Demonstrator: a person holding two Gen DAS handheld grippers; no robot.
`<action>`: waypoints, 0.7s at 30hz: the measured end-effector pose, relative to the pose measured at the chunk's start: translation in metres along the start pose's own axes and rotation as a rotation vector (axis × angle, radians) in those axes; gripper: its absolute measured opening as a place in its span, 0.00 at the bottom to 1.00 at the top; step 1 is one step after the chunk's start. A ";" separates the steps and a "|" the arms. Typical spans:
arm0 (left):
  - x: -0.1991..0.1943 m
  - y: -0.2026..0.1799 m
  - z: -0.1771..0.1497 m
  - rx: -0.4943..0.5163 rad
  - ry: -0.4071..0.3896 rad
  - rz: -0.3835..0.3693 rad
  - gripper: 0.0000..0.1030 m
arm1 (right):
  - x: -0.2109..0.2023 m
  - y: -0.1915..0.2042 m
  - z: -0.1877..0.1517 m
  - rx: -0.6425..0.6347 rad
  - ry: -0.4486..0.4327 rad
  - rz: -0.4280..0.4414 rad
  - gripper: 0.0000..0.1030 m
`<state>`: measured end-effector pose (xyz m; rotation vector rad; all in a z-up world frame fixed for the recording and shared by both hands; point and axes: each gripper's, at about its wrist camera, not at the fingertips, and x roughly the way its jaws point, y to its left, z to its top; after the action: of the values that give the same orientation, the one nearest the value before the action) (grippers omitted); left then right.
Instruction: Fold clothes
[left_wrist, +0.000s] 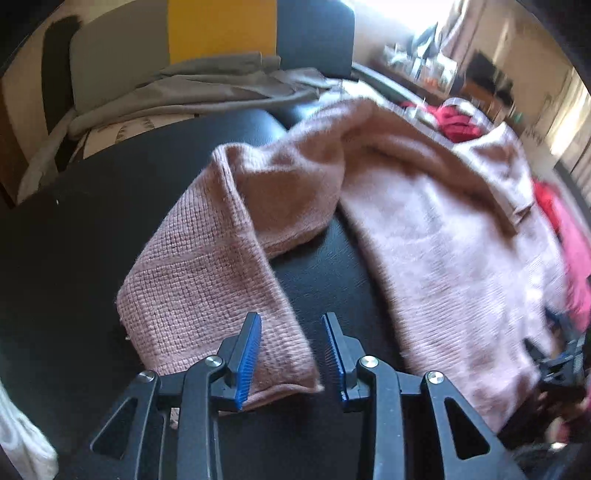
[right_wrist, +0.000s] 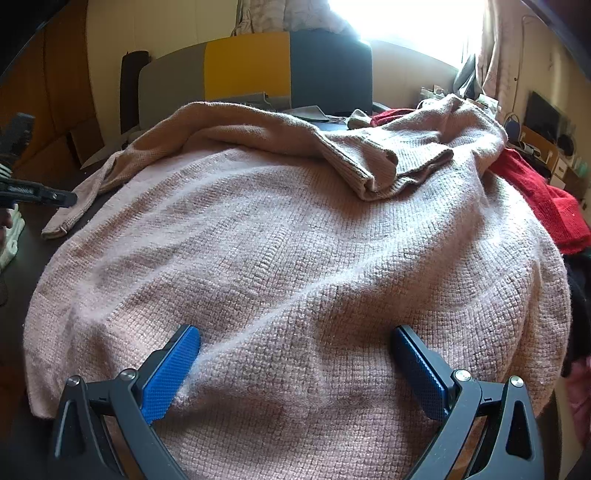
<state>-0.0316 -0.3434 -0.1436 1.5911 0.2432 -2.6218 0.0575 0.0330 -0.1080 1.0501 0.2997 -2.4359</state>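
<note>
A pink knitted sweater (right_wrist: 295, 258) lies spread on a black table (left_wrist: 74, 240). In the left wrist view its body (left_wrist: 443, 240) lies to the right and one sleeve (left_wrist: 207, 280) runs toward me. My left gripper (left_wrist: 291, 321) is open, its jaws over the sleeve's cuff end without gripping it. My right gripper (right_wrist: 295, 339) is open wide, its blue pads resting on the sweater's body near the hem. The other sleeve (right_wrist: 369, 162) lies folded across the upper body. The left gripper also shows at the left edge of the right wrist view (right_wrist: 40, 195).
A red garment (right_wrist: 539, 199) lies right of the sweater. Grey clothes (left_wrist: 207, 85) lie at the table's far side, by a grey, yellow and dark blue chair back (right_wrist: 258, 66). A white cloth (right_wrist: 9, 240) lies at the left edge. Cluttered shelves stand at the right.
</note>
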 end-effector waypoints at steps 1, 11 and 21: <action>0.005 -0.002 0.000 0.016 0.015 0.024 0.33 | 0.000 0.000 0.000 0.000 -0.002 0.000 1.00; -0.009 0.047 -0.004 -0.274 -0.033 -0.086 0.08 | 0.000 0.001 0.000 0.005 -0.010 -0.006 1.00; -0.084 0.169 -0.012 -0.687 -0.244 -0.400 0.08 | 0.002 0.004 0.004 0.000 0.016 -0.017 1.00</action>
<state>0.0411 -0.5100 -0.0919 1.0551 1.3836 -2.5040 0.0561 0.0272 -0.1066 1.0715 0.3149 -2.4439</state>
